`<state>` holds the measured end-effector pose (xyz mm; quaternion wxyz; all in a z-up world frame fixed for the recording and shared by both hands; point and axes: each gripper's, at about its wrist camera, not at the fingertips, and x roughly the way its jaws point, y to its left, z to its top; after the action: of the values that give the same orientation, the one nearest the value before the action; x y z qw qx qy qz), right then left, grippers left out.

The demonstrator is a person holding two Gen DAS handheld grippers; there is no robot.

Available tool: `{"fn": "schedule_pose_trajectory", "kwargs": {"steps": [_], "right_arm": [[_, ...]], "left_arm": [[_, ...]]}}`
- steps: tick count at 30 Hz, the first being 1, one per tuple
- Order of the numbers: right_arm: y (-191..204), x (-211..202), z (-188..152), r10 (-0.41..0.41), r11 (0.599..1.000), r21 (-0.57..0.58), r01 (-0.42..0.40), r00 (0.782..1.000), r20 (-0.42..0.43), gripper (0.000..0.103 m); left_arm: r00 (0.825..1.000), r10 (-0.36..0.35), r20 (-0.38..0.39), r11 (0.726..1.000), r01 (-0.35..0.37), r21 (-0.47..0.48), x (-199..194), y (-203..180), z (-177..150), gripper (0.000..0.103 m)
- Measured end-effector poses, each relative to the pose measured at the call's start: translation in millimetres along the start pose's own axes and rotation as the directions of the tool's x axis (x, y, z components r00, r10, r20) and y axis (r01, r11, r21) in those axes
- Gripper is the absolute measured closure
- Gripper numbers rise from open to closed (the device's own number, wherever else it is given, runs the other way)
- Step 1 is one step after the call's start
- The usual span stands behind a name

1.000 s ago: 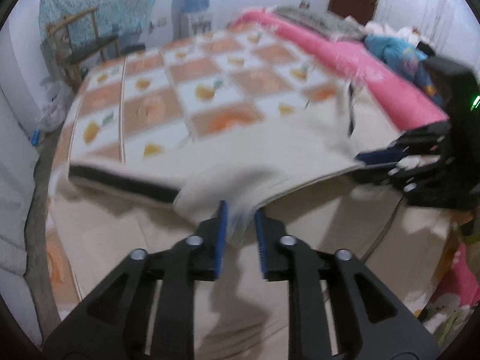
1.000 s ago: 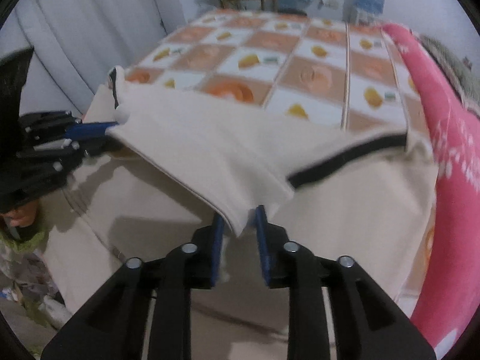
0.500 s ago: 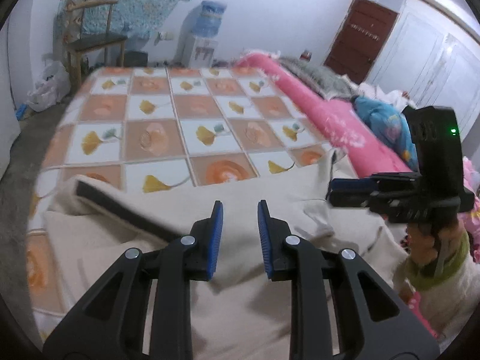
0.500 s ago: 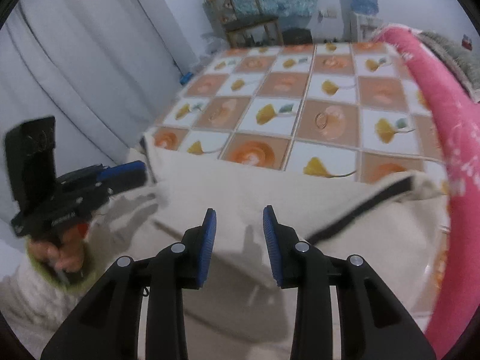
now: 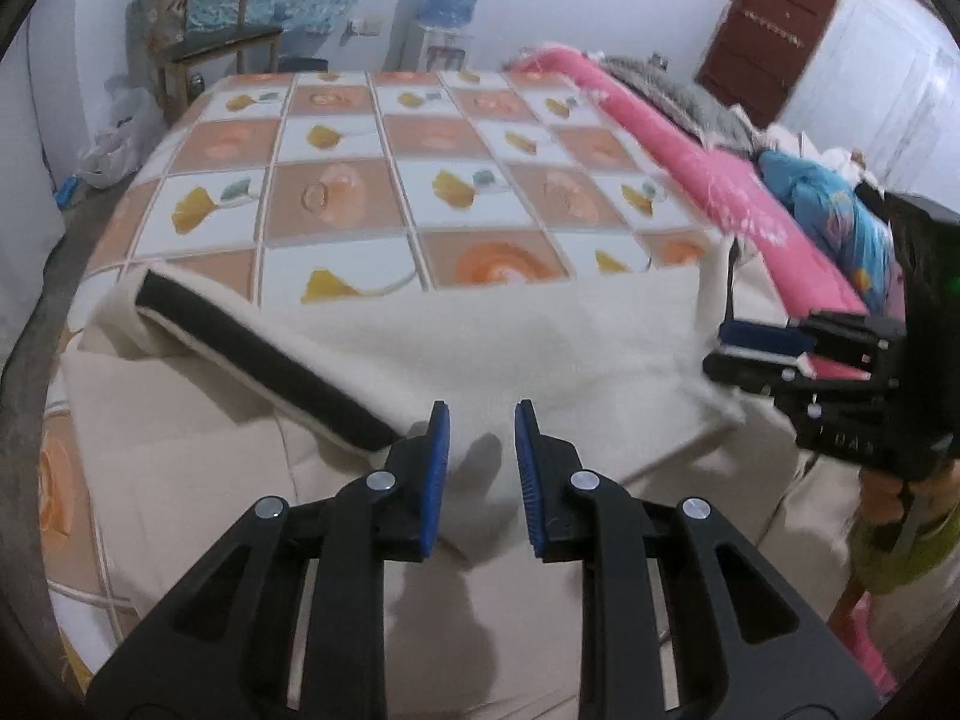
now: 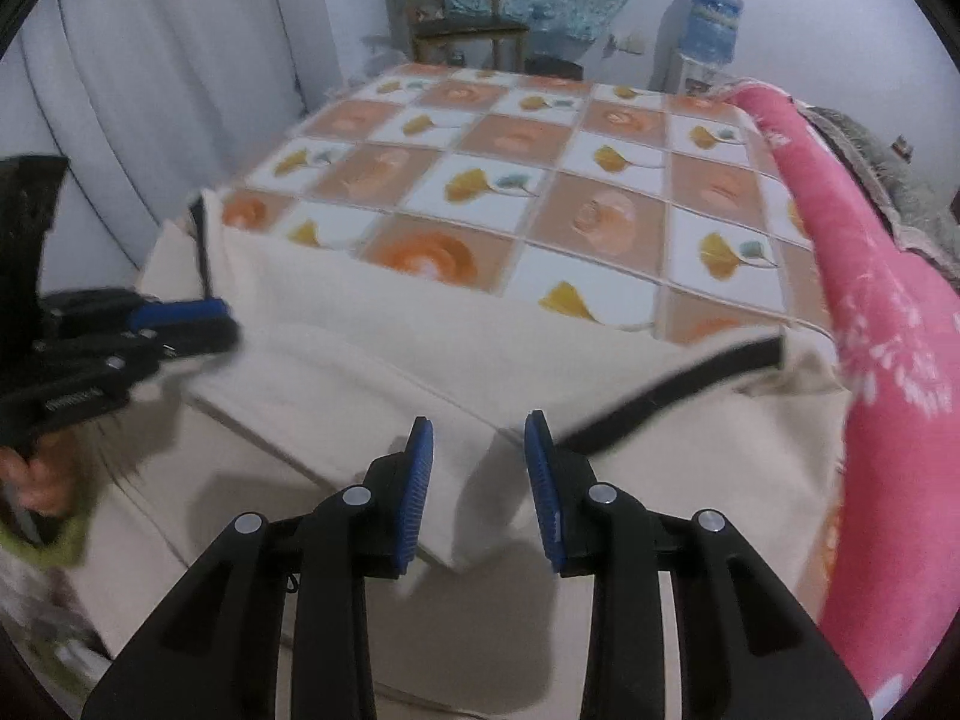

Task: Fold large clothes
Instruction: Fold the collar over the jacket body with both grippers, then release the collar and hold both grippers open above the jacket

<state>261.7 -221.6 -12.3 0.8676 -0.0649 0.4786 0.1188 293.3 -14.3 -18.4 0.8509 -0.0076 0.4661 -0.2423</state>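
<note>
A large cream garment [image 5: 540,348] with a black band [image 5: 258,354] lies on the near end of the bed, its upper layer folded over the lower one. My left gripper [image 5: 480,414] hovers open just above the folded edge, nothing between its blue pads. It shows again at the left of the right wrist view as the left gripper [image 6: 180,324]. My right gripper [image 6: 478,423] is also open over the garment [image 6: 372,372], above a folded corner, near the black band [image 6: 672,384]. From the left wrist view the right gripper [image 5: 756,342] sits at the garment's right edge.
The bed sheet [image 5: 360,192] has orange and white squares. A pink rolled blanket [image 5: 708,180] runs along the bed's right side, with a blue bundle [image 5: 828,210] behind it. A chair [image 5: 210,42] and water dispenser [image 5: 450,6] stand at the far wall. White curtain [image 6: 150,90] hangs left.
Both grippers let go of the cream garment's edge, which they held lifted a second ago. The folded layer now lies flat on the bed and both jaws stand open above it.
</note>
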Motion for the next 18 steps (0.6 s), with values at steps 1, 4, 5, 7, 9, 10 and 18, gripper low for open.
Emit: {"fn": "schedule_pose_trajectory", "kwargs": {"steps": [1, 4, 5, 7, 9, 10, 18], "right_arm": [[-2, 7, -3, -0.024, 1.000, -0.001, 0.024, 1.000, -0.019, 0.072], [-10, 14, -9, -0.036, 0.999, 0.028, 0.037, 0.999, -0.039, 0.071], [-12, 13, -8, -0.029, 0.998, 0.052, 0.032, 0.998, -0.048, 0.071], [-15, 0, -7, -0.015, 0.995, 0.093, 0.018, 1.000, -0.026, 0.071], [-11, -14, -6, -0.002, 0.996, 0.089, 0.000, 1.000, 0.016, 0.071], [-6, -20, -7, 0.008, 0.997, 0.081, -0.011, 0.999, 0.041, 0.071], [11, 11, -17, -0.001, 0.997, 0.074, 0.003, 1.000, -0.026, 0.070]], "left_arm": [[1.000, 0.013, -0.022, 1.000, -0.013, 0.007, 6, -1, -2, 0.082], [0.999, 0.036, -0.022, 0.999, -0.036, 0.012, 7, -4, -6, 0.082], [0.999, 0.038, -0.022, 0.999, -0.038, 0.004, 4, -5, -5, 0.082], [1.000, 0.024, 0.012, 1.000, -0.024, 0.013, -8, -9, -6, 0.082], [0.999, 0.033, 0.036, 0.998, -0.035, 0.055, -17, -16, -9, 0.081], [0.998, 0.051, 0.028, 0.996, -0.053, 0.073, -16, -19, -11, 0.080], [0.992, 0.122, -0.038, 0.992, -0.121, 0.019, 0, -18, -17, 0.077]]}}
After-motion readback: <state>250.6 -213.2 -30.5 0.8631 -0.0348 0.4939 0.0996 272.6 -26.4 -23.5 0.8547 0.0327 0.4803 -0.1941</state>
